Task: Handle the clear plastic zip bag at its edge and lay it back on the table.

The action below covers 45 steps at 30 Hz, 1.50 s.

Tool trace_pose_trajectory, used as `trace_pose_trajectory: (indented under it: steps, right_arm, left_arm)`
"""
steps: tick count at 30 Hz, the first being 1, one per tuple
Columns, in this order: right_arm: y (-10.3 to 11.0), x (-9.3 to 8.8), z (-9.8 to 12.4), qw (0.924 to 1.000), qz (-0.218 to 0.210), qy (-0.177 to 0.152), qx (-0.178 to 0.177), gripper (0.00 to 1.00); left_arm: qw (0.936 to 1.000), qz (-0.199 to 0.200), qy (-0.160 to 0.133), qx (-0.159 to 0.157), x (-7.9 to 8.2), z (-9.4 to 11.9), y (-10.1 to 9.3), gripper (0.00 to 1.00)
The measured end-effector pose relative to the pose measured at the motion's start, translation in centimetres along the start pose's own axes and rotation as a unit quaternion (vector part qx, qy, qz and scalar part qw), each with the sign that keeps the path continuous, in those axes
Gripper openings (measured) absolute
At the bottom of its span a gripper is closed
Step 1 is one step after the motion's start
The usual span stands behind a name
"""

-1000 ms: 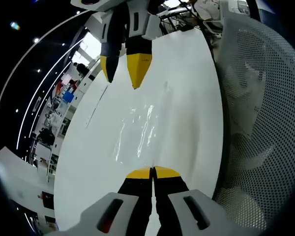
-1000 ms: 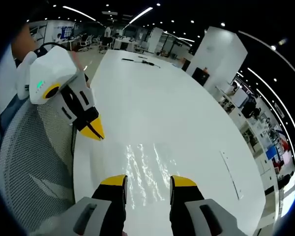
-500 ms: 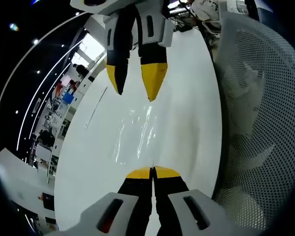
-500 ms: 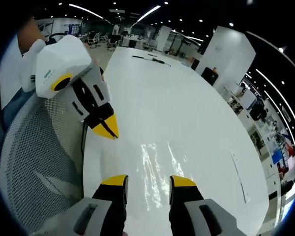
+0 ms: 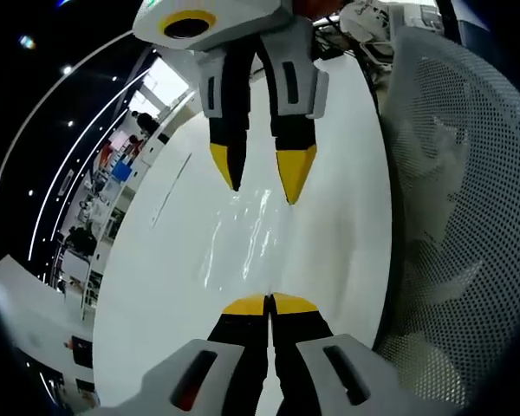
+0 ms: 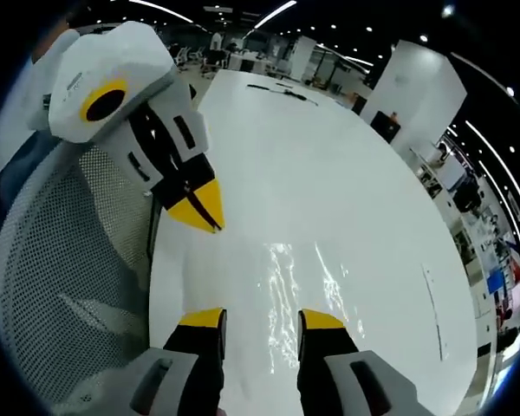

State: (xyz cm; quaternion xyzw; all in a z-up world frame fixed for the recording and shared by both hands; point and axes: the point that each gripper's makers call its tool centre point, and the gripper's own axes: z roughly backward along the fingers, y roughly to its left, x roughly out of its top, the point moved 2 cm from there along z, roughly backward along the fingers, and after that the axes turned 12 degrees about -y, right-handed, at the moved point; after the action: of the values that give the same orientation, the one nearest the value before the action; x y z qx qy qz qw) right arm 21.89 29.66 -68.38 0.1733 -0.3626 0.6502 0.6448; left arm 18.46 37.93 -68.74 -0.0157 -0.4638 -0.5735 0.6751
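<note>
The clear plastic zip bag (image 5: 243, 232) lies flat on the white table (image 5: 329, 121) and shows mostly as glare streaks. My left gripper (image 5: 269, 303) is shut at the bag's near edge; whether it pinches any film I cannot tell. My right gripper (image 5: 262, 178) comes in from the far side, open, its yellow tips hanging over the bag's far end. In the right gripper view the bag (image 6: 302, 286) lies just ahead of my open right gripper (image 6: 263, 319), nothing between its fingers. The left gripper (image 6: 204, 208) stands shut by the table's left edge.
A grey mesh office chair (image 5: 455, 199) presses against the table's edge (image 6: 61, 286). A thin pale strip (image 6: 433, 299) lies on the table beyond the bag. Dark cables (image 6: 277, 89) rest at the table's far end. Desks and ceiling lights fill the hall behind.
The right gripper has come closer to the bag and to the left gripper, staying open. The left gripper has stayed shut in place and the bag has not moved.
</note>
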Motion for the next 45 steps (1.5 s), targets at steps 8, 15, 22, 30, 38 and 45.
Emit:
trace_pose_trajectory:
  steps: [8, 15, 22, 30, 38, 45]
  right_arm:
    - [0.3, -0.7, -0.1, 0.9999, -0.015, 0.008, -0.001, 0.29]
    - [1.0, -1.4, -0.2, 0.9995, -0.026, 0.016, 0.002, 0.26]
    - [1.1, -2.3, -0.6, 0.9991, -0.034, 0.026, 0.003, 0.2]
    - [1.6, -2.4, -0.7, 0.9985, -0.048, 0.025, 0.007, 0.12]
    - [2.3, -2.7, -1.0, 0.9976, -0.064, 0.021, 0.015, 0.0]
    - [2.0, -2.5, -1.0, 0.9975, -0.068, 0.017, 0.009, 0.0]
  left_arm:
    - [1.0, 0.002, -0.001, -0.001, 0.1, -0.1, 0.0, 0.0]
    - [1.0, 0.002, -0.005, 0.0, 0.4, -0.2, 0.1, 0.0]
    - [1.0, 0.003, -0.005, -0.003, 0.5, -0.2, -0.1, 0.0]
    - [1.0, 0.005, -0.004, -0.004, 0.4, -0.1, -0.2, 0.0]
    - [1.0, 0.007, -0.003, -0.004, 0.1, -0.3, -0.2, 0.0]
    - [1.0, -0.002, -0.001, 0.0, 0.1, -0.2, -0.1, 0.0]
